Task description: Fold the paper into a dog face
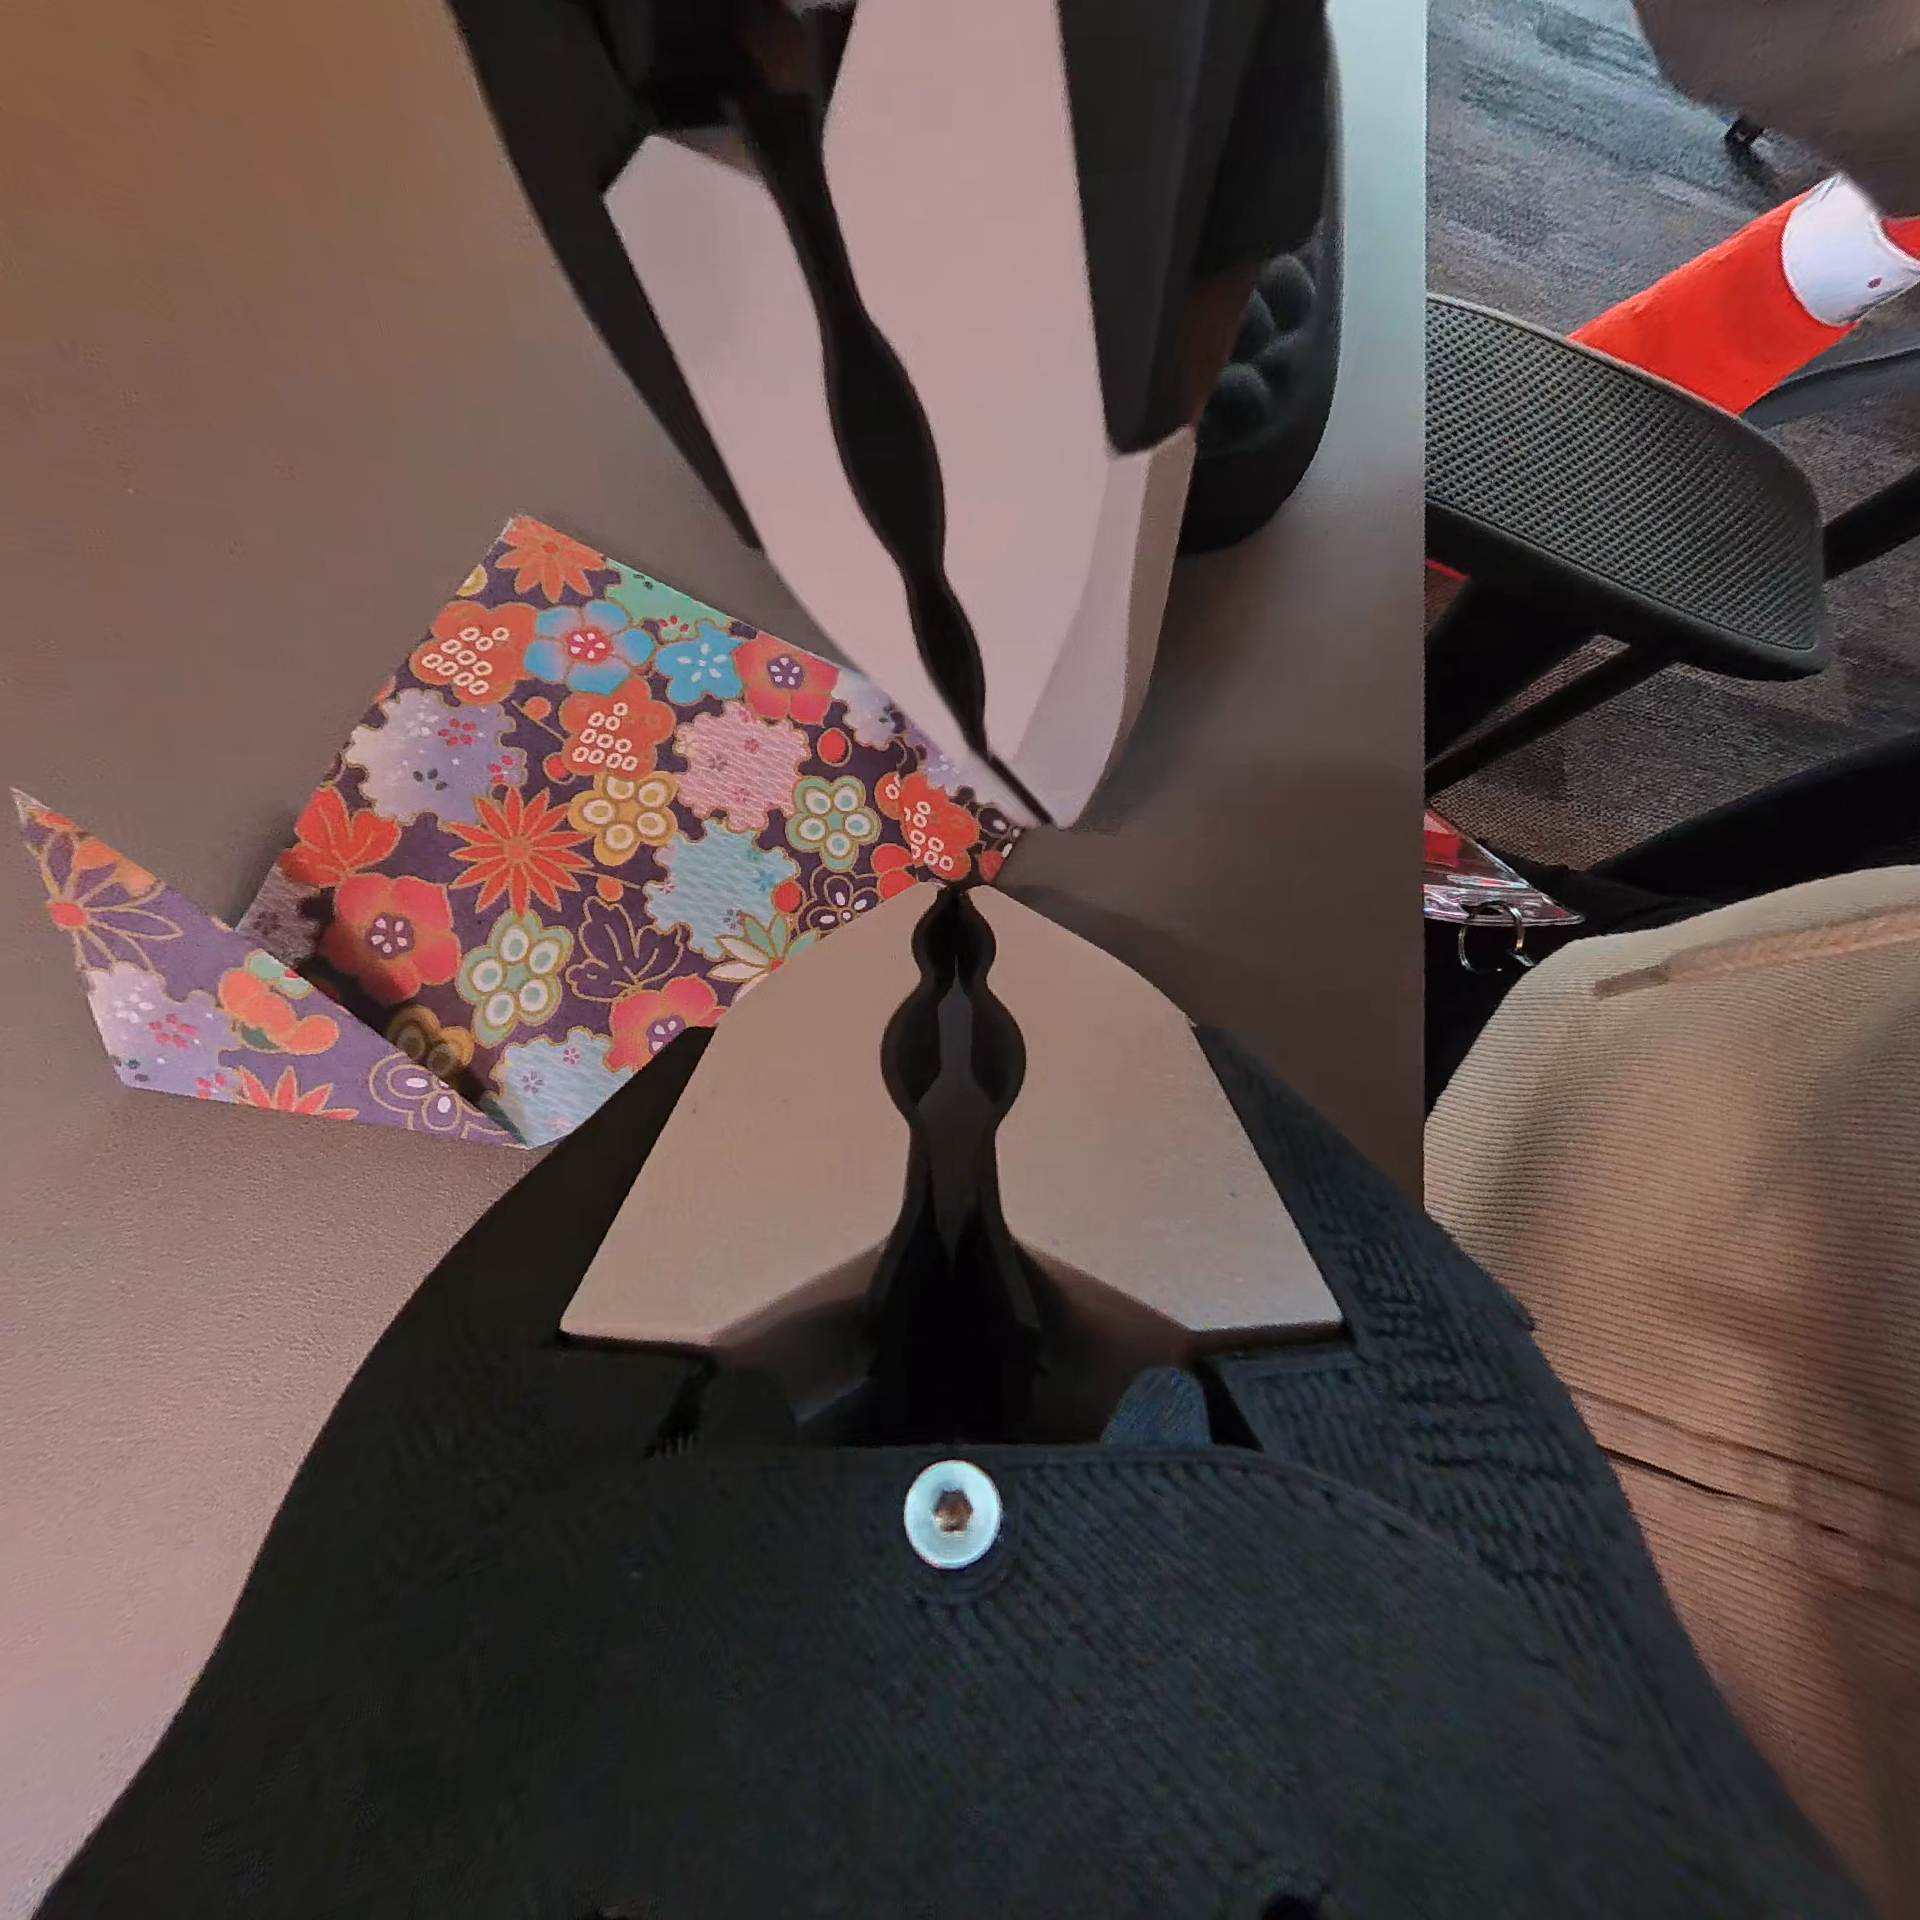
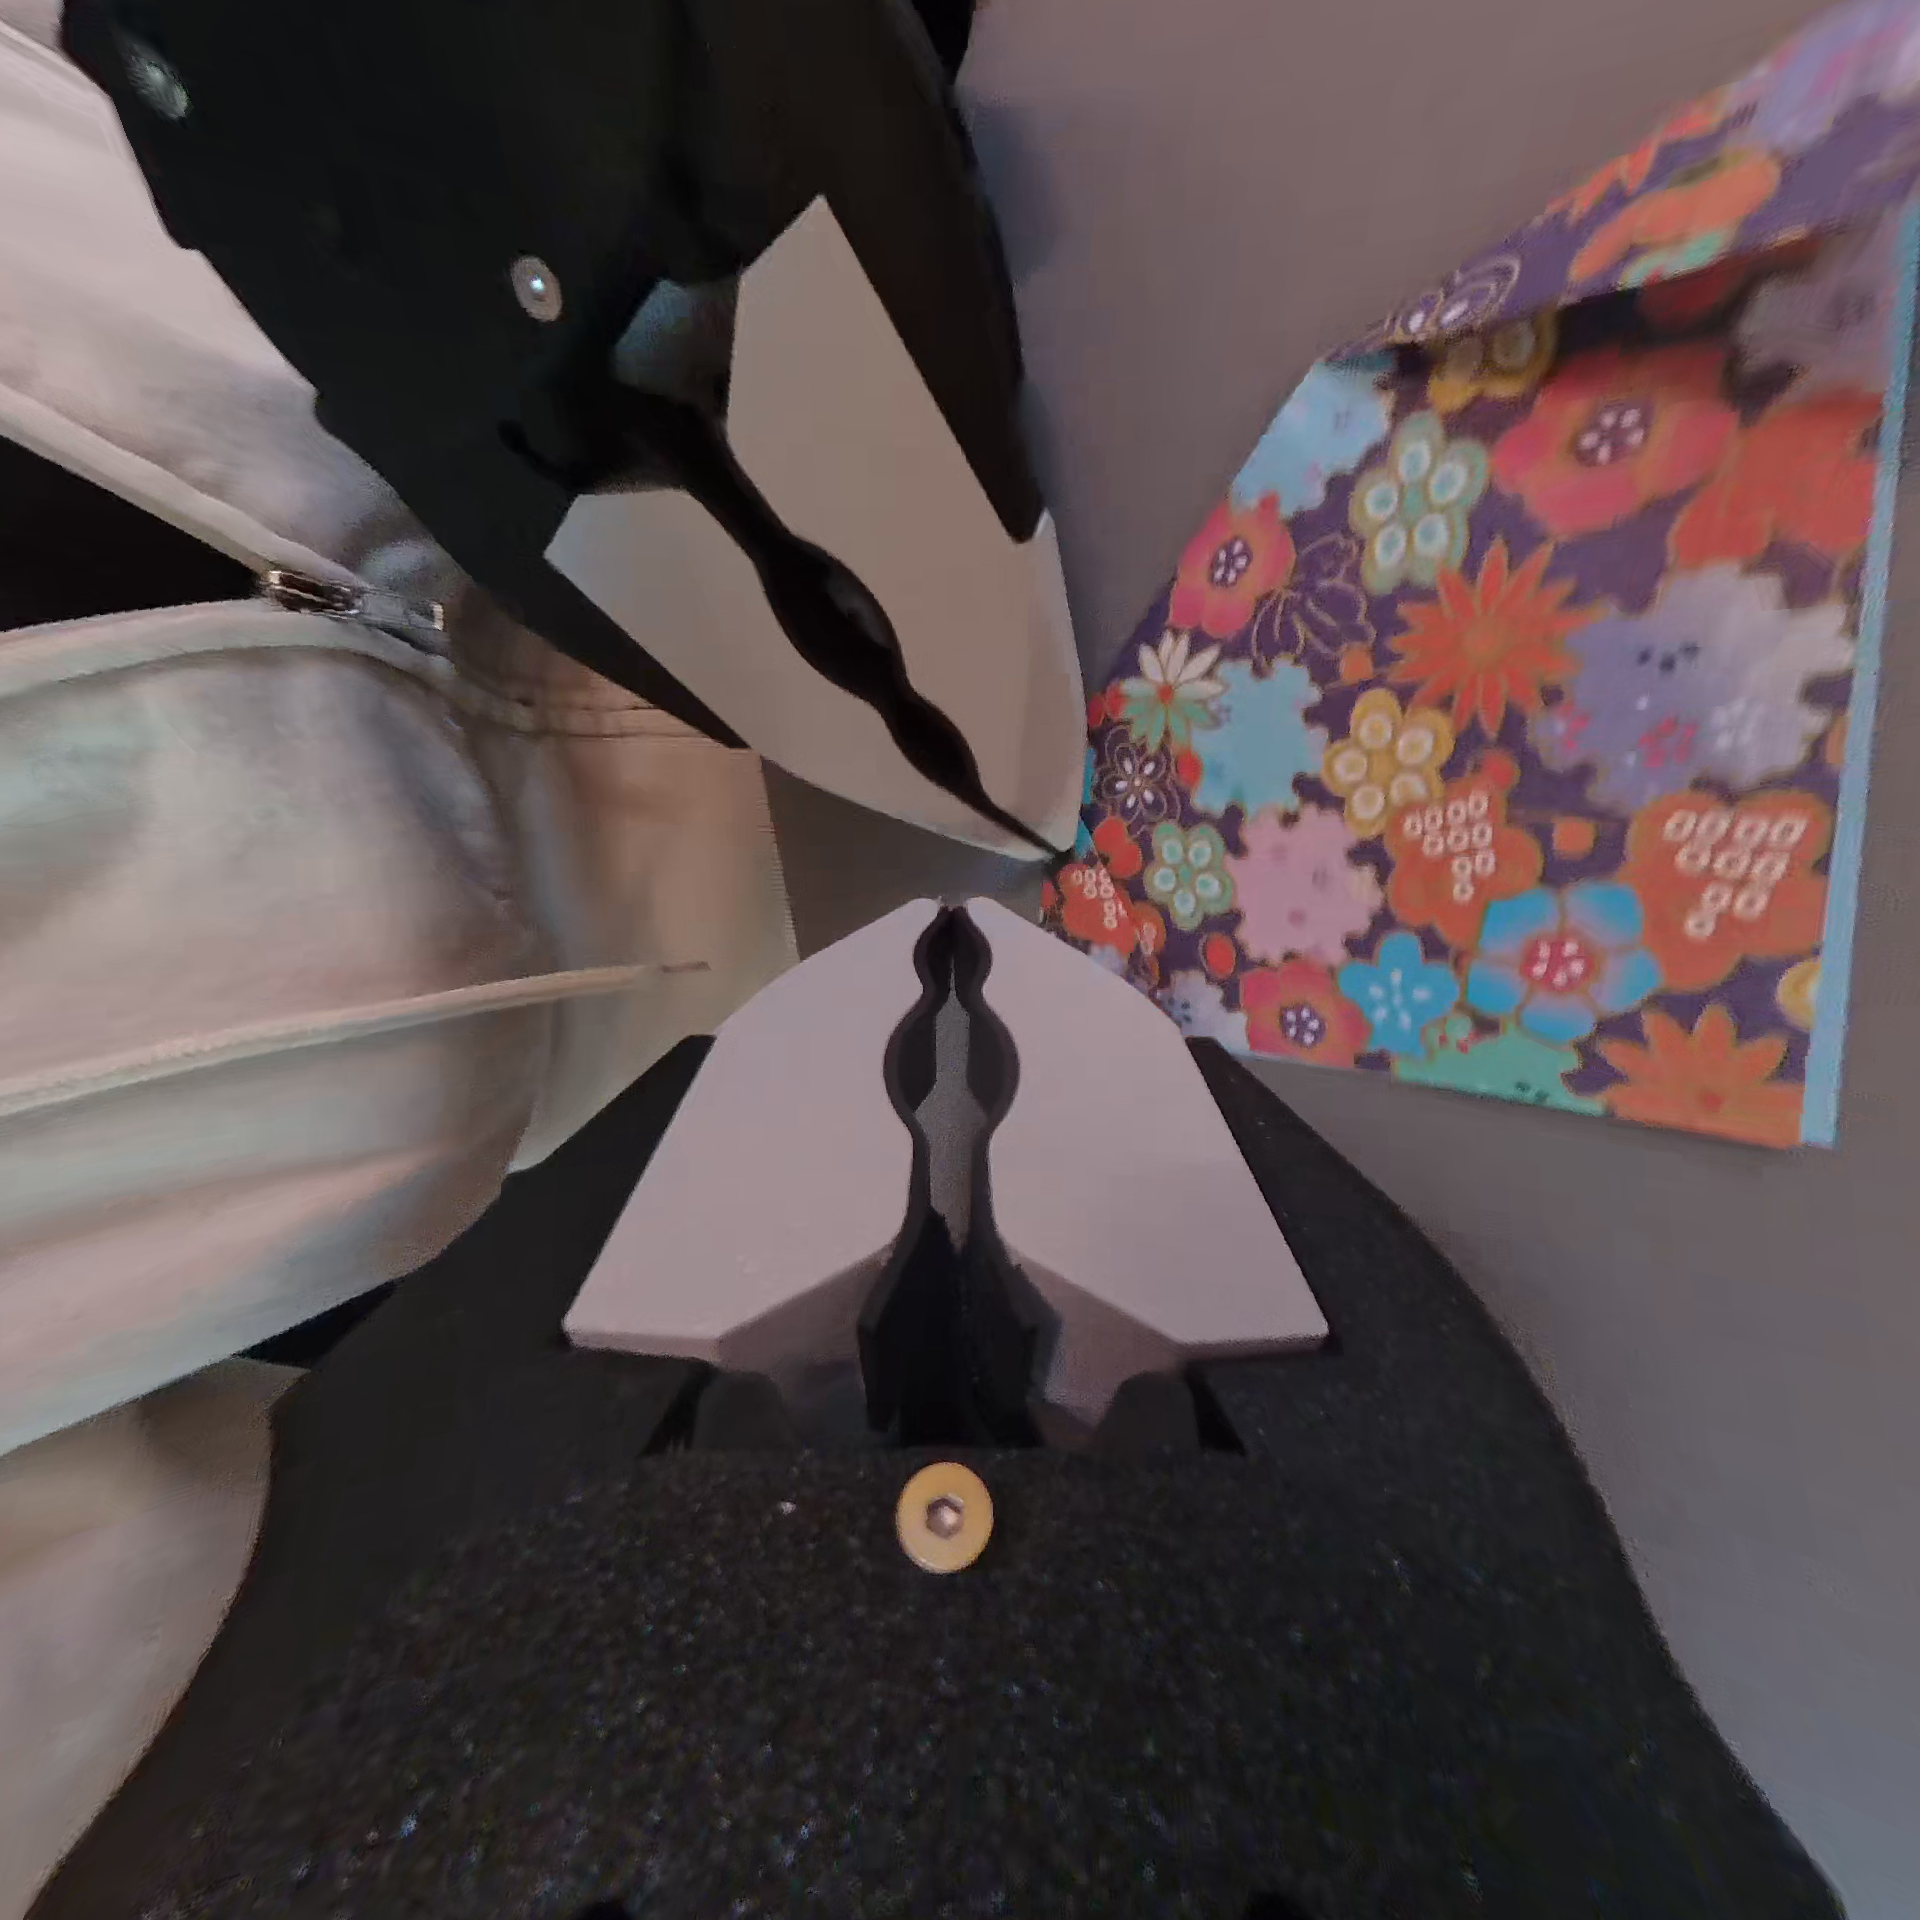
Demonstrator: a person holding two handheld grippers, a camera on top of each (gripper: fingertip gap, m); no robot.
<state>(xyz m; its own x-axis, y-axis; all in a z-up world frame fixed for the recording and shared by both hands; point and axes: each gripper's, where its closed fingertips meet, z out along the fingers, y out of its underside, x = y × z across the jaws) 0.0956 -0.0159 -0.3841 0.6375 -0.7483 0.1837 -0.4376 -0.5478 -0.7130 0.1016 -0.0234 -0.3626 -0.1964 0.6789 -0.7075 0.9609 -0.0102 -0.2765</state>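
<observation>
The floral origami paper [image 1: 582, 821] lies on the grey-brown table [image 1: 208, 364], partly folded, with one flap [image 1: 156, 987] sticking out on its left. My left gripper [image 1: 951, 902] is shut, its tips at the paper's right corner. My right gripper [image 1: 1023, 812] comes in from above, also shut, with its tips at the same corner. In the right wrist view the paper [image 2: 1507, 727] fills the right side. There my right gripper [image 2: 948, 914] is shut just left of the corner, and my left gripper [image 2: 1051, 847] touches it. I cannot tell whether either one pinches the paper.
The table edge [image 1: 1423, 727] runs down the right side. Beyond it are a black mesh office chair [image 1: 1621, 499], an orange and white object [image 1: 1766, 301] and a person's beige trousers [image 1: 1683, 1195]. A black padded object [image 1: 1268, 364] sits on the table behind the right gripper. A light jacket [image 2: 260, 883] is close on the left. The grippers are tip to tip, or close to it. Between my left fingertips and the flap [image 1: 156, 987] there is roughly 11 cm.
</observation>
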